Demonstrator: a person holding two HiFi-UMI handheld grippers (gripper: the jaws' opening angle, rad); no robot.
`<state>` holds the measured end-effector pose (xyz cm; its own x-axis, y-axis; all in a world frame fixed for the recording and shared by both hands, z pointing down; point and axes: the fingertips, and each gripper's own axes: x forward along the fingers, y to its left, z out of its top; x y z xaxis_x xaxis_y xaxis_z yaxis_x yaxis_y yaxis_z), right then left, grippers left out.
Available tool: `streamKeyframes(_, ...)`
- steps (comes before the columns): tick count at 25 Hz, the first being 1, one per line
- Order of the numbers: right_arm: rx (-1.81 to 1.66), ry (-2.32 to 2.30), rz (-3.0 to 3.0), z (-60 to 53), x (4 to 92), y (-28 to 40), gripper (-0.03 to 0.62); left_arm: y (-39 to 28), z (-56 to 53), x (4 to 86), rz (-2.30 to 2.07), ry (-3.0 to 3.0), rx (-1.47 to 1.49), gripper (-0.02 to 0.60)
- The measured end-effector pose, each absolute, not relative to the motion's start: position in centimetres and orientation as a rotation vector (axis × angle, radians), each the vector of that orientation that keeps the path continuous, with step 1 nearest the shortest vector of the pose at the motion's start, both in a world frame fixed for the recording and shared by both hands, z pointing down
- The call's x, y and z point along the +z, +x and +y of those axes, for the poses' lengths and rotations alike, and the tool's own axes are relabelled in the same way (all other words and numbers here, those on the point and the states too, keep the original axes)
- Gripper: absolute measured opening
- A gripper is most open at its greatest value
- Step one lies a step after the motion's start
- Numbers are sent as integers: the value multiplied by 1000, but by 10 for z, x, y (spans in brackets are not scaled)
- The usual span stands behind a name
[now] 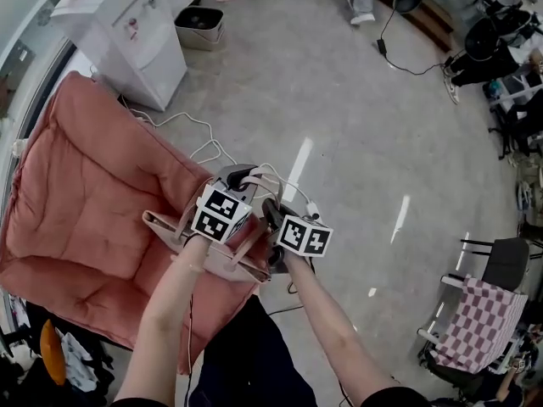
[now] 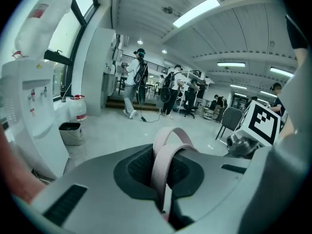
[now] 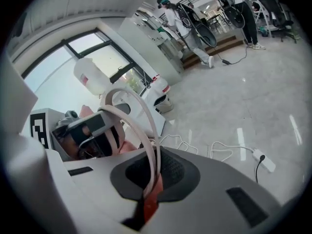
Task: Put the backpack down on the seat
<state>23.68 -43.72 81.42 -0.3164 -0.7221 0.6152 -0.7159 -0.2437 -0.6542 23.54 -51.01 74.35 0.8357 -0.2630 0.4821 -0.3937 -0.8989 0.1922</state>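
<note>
Pink backpack strap (image 2: 165,167), apparently; gripper-view only

Left gripper (image 2: 165,201) jaws clamped tight on the pink strap (image 2: 168,155), which loops up out of them, with a white water dispenser (image 2: 29,116) and dark bin (image 2: 71,132) left of the strap, a marker cube (image 2: 263,122) right of it, and people (image 2: 134,82) standing well beyond it.

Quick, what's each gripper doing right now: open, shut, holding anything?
Left gripper: shut on a pink backpack strap.
Right gripper: shut on a backpack strap too.
</note>
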Motion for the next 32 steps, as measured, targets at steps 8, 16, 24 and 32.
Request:
streamKeyframes(8,-1836,-1704,1963,-439,835,222,32,229,-498,807,-474,2632,999,19)
streamKeyframes(16,-2000,-1463,2093,-428,826,194,123,213,-474,818,-320,2490,1134,255)
streamKeyframes(24,-1892,-1275,2546,-407,801,152,276,161,-452,802,-80,2576,1380,311)
streamKeyframes(32,-1903,-854,2676,-363,741,121,288,71,-384,785,263,2408,1630,311)
